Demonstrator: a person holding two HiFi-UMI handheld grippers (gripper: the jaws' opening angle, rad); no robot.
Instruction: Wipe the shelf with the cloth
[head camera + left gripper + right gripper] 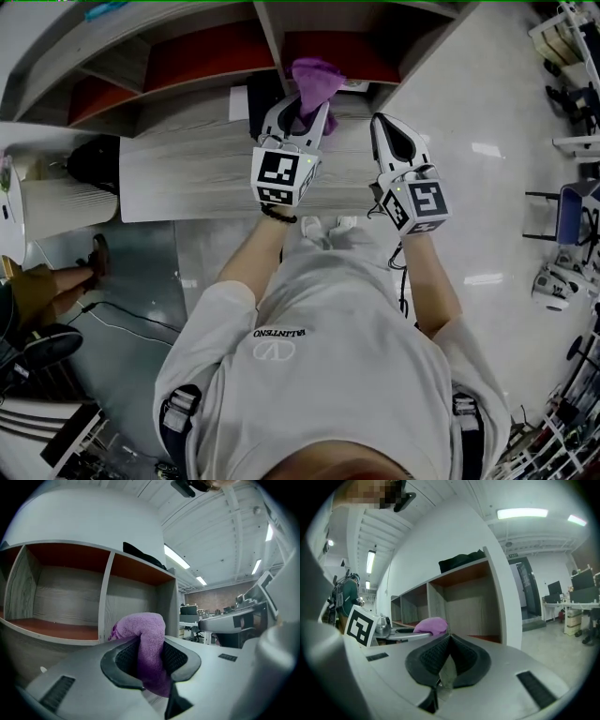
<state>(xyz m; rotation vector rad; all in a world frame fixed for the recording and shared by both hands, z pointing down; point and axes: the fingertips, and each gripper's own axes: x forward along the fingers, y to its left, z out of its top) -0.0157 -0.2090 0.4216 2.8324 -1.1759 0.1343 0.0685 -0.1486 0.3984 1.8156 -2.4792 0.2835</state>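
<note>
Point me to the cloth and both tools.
cloth (316, 80), head view, its bunched purple top.
left tool (151, 660), left gripper view, between pads clamped on the cloth.
right tool (446, 653), right gripper view, where its shut pads meet.

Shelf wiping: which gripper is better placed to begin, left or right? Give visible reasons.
Left. The left gripper is shut on the purple cloth and faces the shelf compartments. The right gripper has its jaws together on nothing.

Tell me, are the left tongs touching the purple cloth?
Touching. The left gripper view shows the left tongs clamped on the cloth.
</note>
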